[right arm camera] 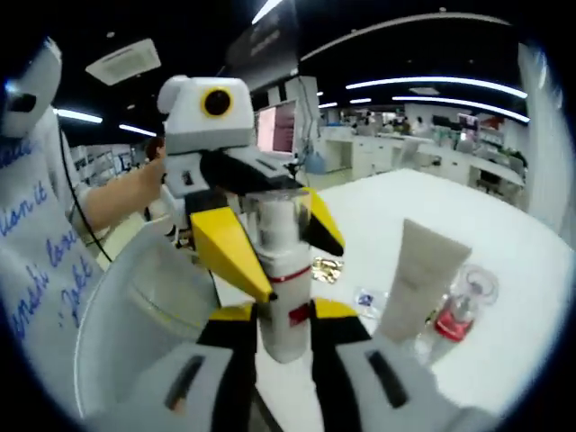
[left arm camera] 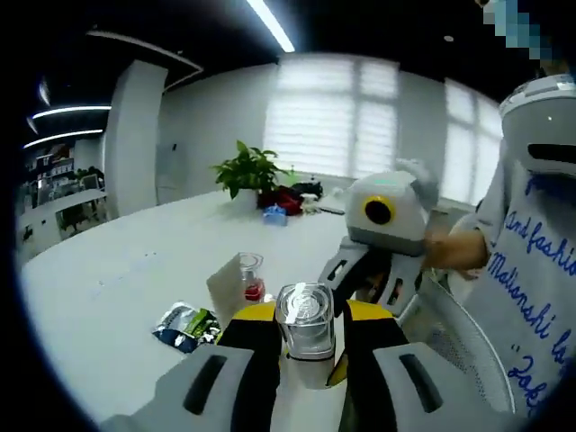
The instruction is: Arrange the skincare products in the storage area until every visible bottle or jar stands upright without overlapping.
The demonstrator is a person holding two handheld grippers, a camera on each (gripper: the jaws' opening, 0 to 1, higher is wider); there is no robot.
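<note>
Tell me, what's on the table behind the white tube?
Behind the white tube stands a small clear bottle with red inside, on the white table. The tube covers part of the bottle's side, so that part stays hidden.

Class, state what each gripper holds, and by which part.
Both grip one white pump bottle with a clear cap: the right gripper at its lower body, the left gripper near its capped top.

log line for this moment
left gripper: shut on bottle | right gripper: shut on bottle | tube, jar: on table
</note>
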